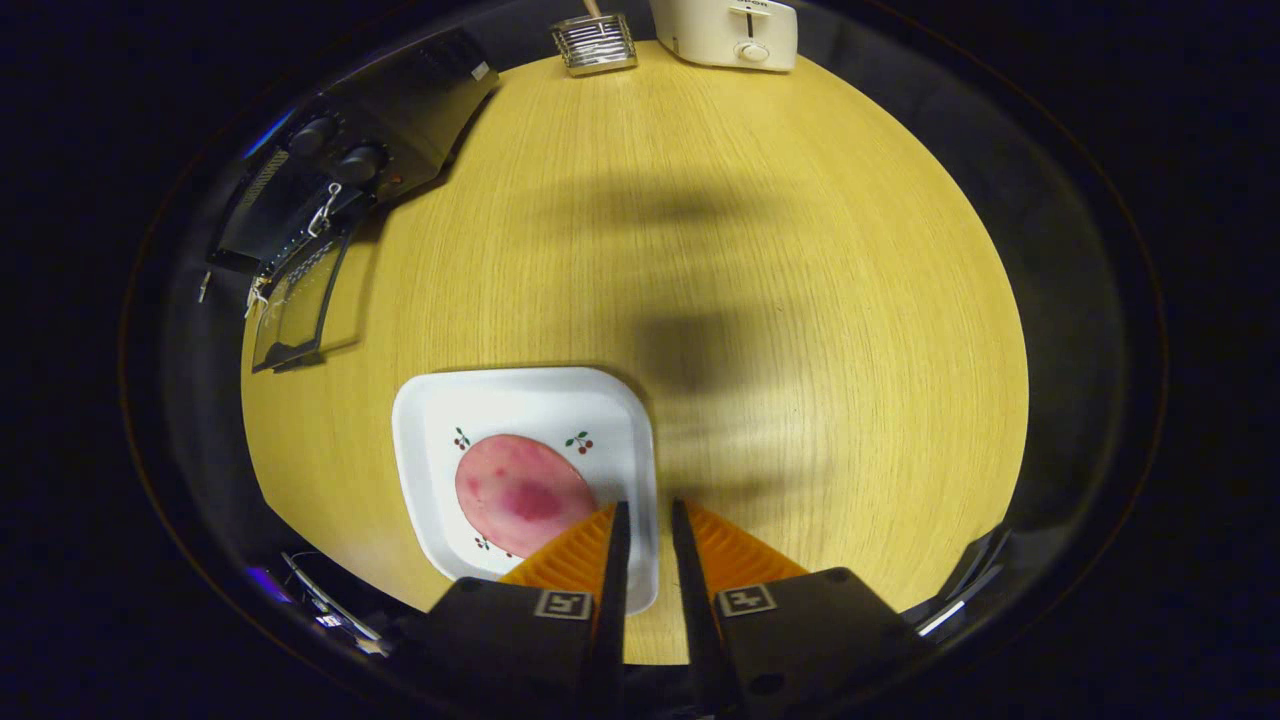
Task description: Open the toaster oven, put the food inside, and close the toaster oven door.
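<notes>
Looking down on the table (760,300), we see our gripper (650,515) with its fingers nearly together, holding nothing, the narrow gap between them over the plate (520,400) rim. The food (520,490), a pink slice, lies on the plate just ahead of the left finger. The oven (330,190) stands well apart at the far left, its door (295,305) already hanging open. We judge the risk is in the pick: the slice is flat, so the fingers may slide over it or push the plate.
</notes>
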The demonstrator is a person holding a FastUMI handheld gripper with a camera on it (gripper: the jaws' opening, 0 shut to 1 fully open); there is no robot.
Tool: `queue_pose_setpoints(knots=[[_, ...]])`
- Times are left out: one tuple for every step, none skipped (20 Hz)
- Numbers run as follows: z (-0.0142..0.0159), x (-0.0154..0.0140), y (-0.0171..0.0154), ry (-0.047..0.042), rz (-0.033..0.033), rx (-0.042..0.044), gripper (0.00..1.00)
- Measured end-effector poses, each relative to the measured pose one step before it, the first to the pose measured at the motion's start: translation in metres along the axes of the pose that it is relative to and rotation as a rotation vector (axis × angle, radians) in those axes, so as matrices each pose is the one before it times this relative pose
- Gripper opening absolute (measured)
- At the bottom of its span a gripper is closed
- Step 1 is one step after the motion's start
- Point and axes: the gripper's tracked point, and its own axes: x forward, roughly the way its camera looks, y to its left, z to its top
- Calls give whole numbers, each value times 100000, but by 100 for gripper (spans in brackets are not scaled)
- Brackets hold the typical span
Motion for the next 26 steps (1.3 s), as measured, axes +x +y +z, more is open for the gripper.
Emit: queue_pose_setpoints(knots=[[3,-177,114,469,1307,156,26],[-58,65,24,-61,1722,-1709,26],[295,-959,36,-222,2856,-2235,26],[-211,1313,-166,-61,1954,1521,17],[119,-421,9,72,1890,1412,8],[-57,58,67,-87,1640,1111,8],[-16,-51,-1,-196,1605,533,8],[-25,32,-9,-114,1402,853,8],[-39,-58,5,-223,1326,1037,8],[-14,-12,88,-298,1704,746,8],[-145,-58,34,-230,1922,1057,8],[-89,-54,171,-484,2580,1906,8],[-157,7,220,-200,3180,2626,8],[-155,-72,294,-215,3369,3197,7],[-228,-126,366,-730,3338,3331,6],[-272,-228,426,-1071,3166,3922,6],[-229,-335,570,-1141,3890,4882,7],[-310,-137,841,-1014,4482,5066,8],[-431,-33,821,-979,3699,4551,8],[-326,-29,583,-1004,2604,3412,8],[-569,-35,432,-343,1802,2075,8],[-535,40,356,-511,1622,1496,8],[-517,-10,527,-474,1735,1818,8],[-450,55,730,-751,2500,1989,8],[-515,-9,837,-1082,2475,2123,8],[-547,85,939,-519,2711,1967,8]])
